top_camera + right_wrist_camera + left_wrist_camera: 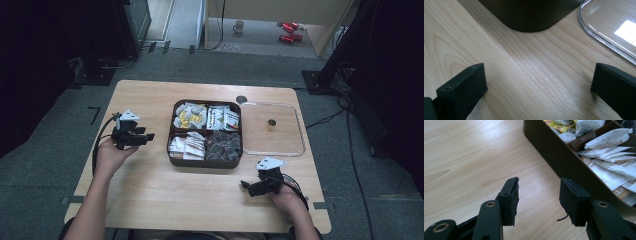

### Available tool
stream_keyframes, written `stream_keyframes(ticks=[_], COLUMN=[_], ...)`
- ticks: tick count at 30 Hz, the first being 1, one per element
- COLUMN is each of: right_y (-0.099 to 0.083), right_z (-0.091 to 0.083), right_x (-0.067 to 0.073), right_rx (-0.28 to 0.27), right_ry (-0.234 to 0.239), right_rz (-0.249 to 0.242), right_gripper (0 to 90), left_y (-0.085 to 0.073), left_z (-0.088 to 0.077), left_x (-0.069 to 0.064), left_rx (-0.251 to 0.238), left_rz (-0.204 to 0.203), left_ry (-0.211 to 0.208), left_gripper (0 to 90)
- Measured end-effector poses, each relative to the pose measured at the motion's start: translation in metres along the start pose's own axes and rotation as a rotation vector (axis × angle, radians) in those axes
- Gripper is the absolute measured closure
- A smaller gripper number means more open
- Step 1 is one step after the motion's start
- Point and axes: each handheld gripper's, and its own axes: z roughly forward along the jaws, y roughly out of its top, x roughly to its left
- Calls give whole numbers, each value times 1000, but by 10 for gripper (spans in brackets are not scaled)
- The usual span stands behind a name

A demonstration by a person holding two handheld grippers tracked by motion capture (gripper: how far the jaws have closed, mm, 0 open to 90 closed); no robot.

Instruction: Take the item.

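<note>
Both tools idle over the surface. Left tool sat just left of the brown box, jaws moderately apart, nothing between them; its own view showed the box wall close ahead-right, white sachets in the near compartment. Right tool was near the box's front right corner, jaws wide, holding nothing, clear lid lying flat beside the box on the right, its edge ahead. Box had four compartments: yellow-white packets, printed sachets, white sachets, dark pieces. My read: lid goes on next. Best for the right tool to pinch the lid rim from the near edge, lift level, and for the left to steady the box wall so it wouldn't slide. Risk: thin rim slipping out.
</note>
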Motion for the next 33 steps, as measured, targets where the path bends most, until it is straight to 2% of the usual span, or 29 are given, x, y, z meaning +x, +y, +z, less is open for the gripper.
stream_keyframes(ticks=[8,18,30,33], right_y=[0,0,-1,-1], right_z=[0,0,-1,-1], right_x=[0,0,1,1], right_rx=[0,0,0,-1], right_ry=[0,-1,-5,-6], right_rz=[0,1,3,5], right_gripper=[0,0,0,0], left_y=[11,24,34,38], left_z=[-1,1,10,15], left_x=[-11,-26,-37,-42], left_rx=[-32,-53,-47,-46], left_rz=[15,55,92,107], left_ry=[-22,-55,-92,-114], left_gripper=[492,494,528,533])
